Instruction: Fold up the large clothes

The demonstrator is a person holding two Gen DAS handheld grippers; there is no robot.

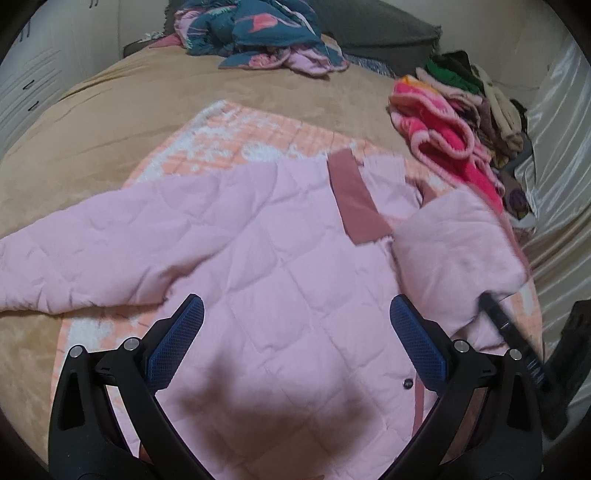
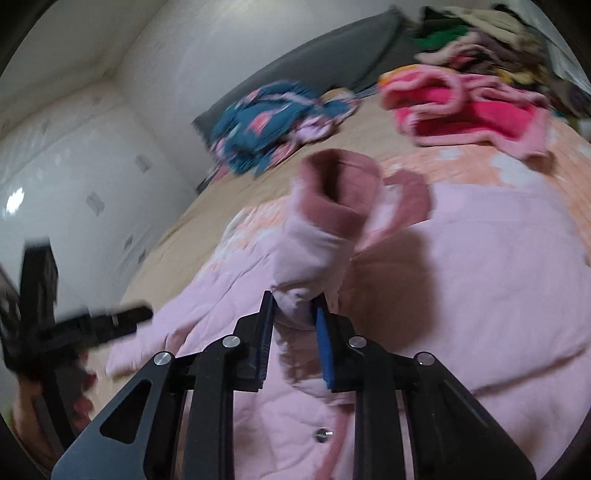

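Observation:
A pale pink quilted jacket (image 1: 258,258) lies spread front-up on a bed, its left sleeve stretched out flat. My left gripper (image 1: 295,301) hovers open over the jacket's body, nothing between its blue pads. In the right wrist view my right gripper (image 2: 293,299) is shut on the jacket's other sleeve (image 2: 314,243), pinching a bunch of fabric below the dusty-rose cuff (image 2: 332,192). That sleeve is lifted and lies folded over the chest (image 1: 458,240). A snap button (image 2: 322,435) shows on the front.
Under the jacket lies a peach checked blanket (image 1: 229,140) on a tan bed cover (image 1: 92,122). A pile of clothes topped with a pink-red garment (image 1: 443,129) sits at the right. A teal floral garment (image 1: 258,33) and a grey pillow (image 1: 376,33) lie at the far end.

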